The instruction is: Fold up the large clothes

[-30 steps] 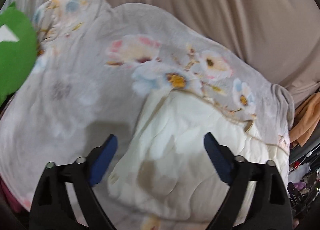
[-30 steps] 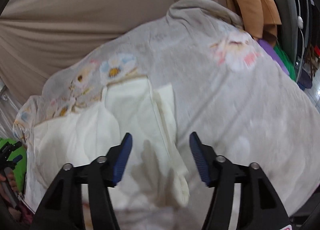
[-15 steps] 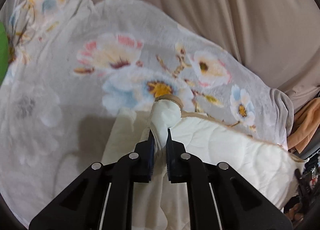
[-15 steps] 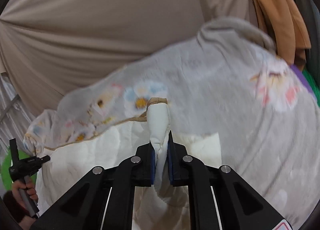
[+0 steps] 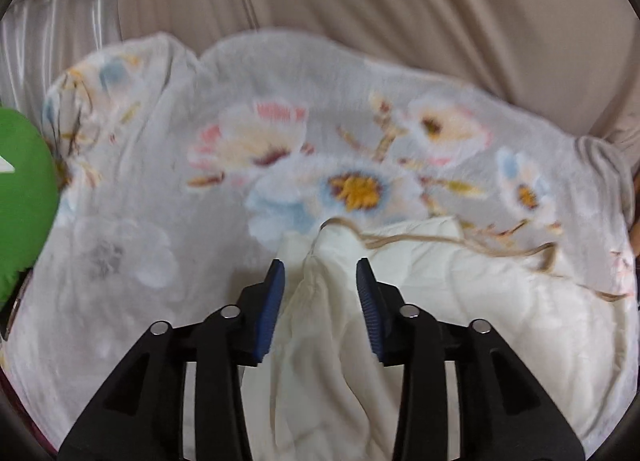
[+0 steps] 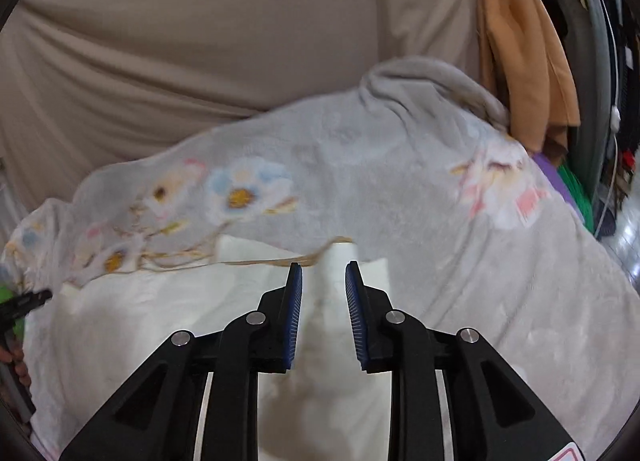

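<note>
A large grey floral blanket (image 5: pixel 160 165) lies spread out, with its cream quilted underside (image 5: pixel 480 301) folded over the near part. A tan trim (image 5: pixel 420 239) edges the fold. My left gripper (image 5: pixel 320 273) is opening; a raised ridge of cream cloth stands between its blue pads, and they no longer pinch it. In the right wrist view the same blanket (image 6: pixel 380 189) and cream layer (image 6: pixel 140 321) show. My right gripper (image 6: pixel 323 273) is opening too, with a cream peak of cloth loose between its jaws.
A beige sheet (image 5: pixel 400 1) covers the surface behind the blanket. A green object (image 5: pixel 24 189) sits at the left edge. An orange garment (image 6: pixel 520 61) and other clothes hang at the right. The other gripper's tip and a hand (image 6: pixel 16 349) show at far left.
Both grippers closed on cream corners of the folded layer and carried them toward the floral side. Their jaws have now parted and the cloth stands loose between them.
</note>
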`<state>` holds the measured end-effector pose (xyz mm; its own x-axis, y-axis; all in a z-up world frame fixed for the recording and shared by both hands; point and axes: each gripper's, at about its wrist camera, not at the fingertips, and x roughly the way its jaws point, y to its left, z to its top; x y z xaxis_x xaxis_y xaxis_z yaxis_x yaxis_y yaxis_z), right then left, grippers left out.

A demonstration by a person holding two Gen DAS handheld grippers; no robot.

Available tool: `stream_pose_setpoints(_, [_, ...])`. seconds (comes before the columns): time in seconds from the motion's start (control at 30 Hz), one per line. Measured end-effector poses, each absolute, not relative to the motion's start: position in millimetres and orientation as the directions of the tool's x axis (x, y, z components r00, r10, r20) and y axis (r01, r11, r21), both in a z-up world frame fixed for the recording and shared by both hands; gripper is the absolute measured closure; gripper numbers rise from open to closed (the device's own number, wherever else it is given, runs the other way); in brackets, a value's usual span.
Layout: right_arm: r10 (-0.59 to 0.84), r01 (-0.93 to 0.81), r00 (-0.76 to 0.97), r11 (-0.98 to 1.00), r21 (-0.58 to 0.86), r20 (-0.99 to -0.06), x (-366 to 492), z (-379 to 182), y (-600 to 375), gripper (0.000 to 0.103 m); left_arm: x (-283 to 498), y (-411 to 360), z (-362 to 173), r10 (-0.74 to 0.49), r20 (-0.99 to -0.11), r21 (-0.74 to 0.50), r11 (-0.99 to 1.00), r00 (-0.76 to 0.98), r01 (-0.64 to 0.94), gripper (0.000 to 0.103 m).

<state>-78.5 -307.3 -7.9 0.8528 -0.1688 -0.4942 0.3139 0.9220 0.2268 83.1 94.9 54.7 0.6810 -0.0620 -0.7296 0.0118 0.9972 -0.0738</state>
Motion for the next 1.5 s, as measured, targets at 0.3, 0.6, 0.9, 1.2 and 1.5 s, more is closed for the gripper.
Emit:
stream_pose_setpoints(0.3, [0.21,-0.224,0.694,0.972,0.071,-0.689,-63,-66,-132,0.094,7,-10,17,-0.234,-0.815,-0.083,0.953,0.53,0.293,0.066])
stream_pose_setpoints(0.6, [-0.075,0.18,0.617,0.982,0.048,-0.783,-113,-116,-278,0.103,-1,73,-23,-0.062,-0.855,0.012,0.99,0.515,0.139,0.065])
stream_pose_setpoints(0.9, [-0.178,0.337,0.669,0.938,0.081,-0.721,-148,-83,-315,0.103,0,92,12,-0.103,-0.834,-0.083,0.995,0.542,0.061,0.067])
stream_pose_setpoints(1.2, [-0.132,0.211,0.709,0.977,0.029,-0.693,-45,-66,-274,0.103,67,65,-10,-0.064,-0.848,-0.058,0.998,0.526,0.027,0.064])
stream_pose_setpoints(1.5, [-0.134,0.313,0.716,0.939,0.144,-0.686,-50,-57,-298,0.103,82,76,-7,-0.072,-0.838,-0.072,0.997,0.54,0.021,0.065])
